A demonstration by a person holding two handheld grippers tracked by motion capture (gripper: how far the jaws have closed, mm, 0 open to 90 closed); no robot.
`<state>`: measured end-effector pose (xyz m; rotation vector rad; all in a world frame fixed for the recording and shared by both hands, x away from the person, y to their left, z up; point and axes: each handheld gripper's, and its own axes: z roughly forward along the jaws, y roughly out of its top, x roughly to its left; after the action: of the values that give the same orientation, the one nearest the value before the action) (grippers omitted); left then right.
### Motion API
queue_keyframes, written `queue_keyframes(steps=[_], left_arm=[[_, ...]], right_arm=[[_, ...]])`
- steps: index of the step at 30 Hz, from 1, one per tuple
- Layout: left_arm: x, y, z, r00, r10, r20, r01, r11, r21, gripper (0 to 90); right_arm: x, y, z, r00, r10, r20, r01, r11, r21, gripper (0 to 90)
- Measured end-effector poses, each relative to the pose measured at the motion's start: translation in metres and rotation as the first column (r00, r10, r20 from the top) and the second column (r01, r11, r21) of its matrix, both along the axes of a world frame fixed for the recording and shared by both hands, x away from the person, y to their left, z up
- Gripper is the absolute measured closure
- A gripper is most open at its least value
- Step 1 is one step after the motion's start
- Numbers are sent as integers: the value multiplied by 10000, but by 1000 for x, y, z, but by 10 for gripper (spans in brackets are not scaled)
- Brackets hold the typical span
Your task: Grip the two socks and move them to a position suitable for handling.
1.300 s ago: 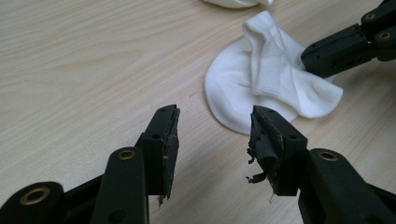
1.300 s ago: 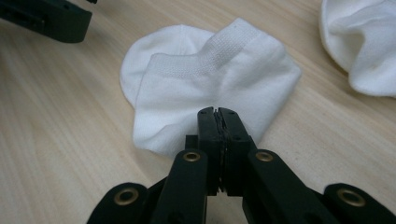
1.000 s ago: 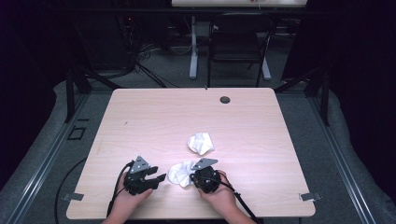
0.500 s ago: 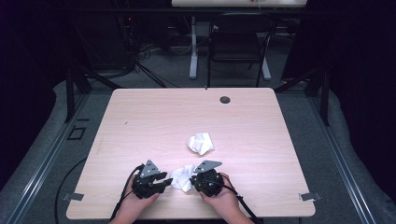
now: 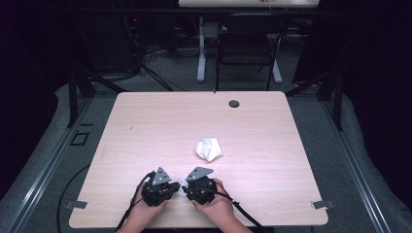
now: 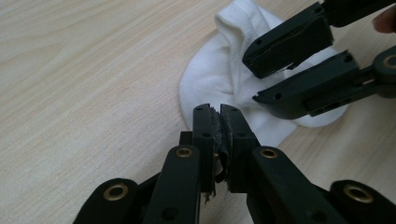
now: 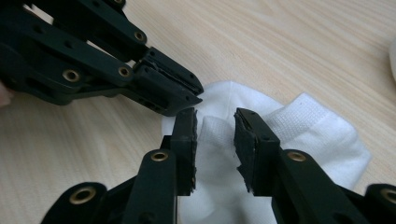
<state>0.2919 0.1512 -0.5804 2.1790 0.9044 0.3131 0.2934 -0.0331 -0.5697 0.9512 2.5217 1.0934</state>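
- Sock (image 7: 243, 140) white, flat on table (image 5: 145, 126), bottom centre of high view, between both grippers
- Table: light wood, second white sock (image 5: 209, 148) bunched mid-frame, apart from the grippers
- Right gripper (image 5: 197, 187) jaws part-open, a raised fold of sock between the pads, not clamped
- Left gripper (image 5: 163, 189) jaws pressed together, nothing visible between them, tips at sock edge
- Small dark grommet (image 5: 234, 103) upper centre of table

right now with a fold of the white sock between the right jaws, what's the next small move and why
Probably close the right hand-held gripper: its jaws stand open with a raised fold of the white sock between them, not yet pinched. The left hand-held gripper is shut at the sock's edge, holding nothing.
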Motion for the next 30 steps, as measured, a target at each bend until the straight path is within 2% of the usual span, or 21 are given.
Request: queue_keyframes(steps=[4,10,12,17,18,19,25,26,29,30], left_arm=[[0,0,0,10000,15,37,-15,10000,-1,863],[0,0,0,10000,-35,8,35,10000,27,866],[0,0,0,10000,-48,13,48,10000,34,866],[0,1,0,10000,-84,16,84,10000,25,866],[0,1,0,10000,-90,-39,90,10000,-6,866],[0,1,0,10000,-90,-39,90,10000,-6,866],[-1,1,1,9998,-186,-118,187,9998,30,865],[-2,1,2,9994,-260,-218,262,9996,80,865],[-3,1,2,9995,-264,-198,266,9996,104,865],[-4,1,2,9992,-289,-267,292,9995,103,865]], right_arm=[[1,1,-4,10000,-11,-63,9,9996,-298,697],[-1,1,-5,10000,-37,87,43,9981,-613,799],[-1,-2,-3,10000,-88,-12,87,9993,-362,830],[-5,-8,4,9999,-91,-68,89,9997,-215,840],[-8,-12,8,10000,-83,20,83,10000,-19,841],[-8,-12,8,10000,-83,20,83,10000,-19,841],[-18,-37,26,9990,-413,167,403,9977,550,842],[-20,-41,28,9986,-485,219,472,9973,559,842],[-22,-49,31,9973,-659,324,641,9964,556,842],[-25,-58,33,9961,-807,352,785,9952,588,841]])
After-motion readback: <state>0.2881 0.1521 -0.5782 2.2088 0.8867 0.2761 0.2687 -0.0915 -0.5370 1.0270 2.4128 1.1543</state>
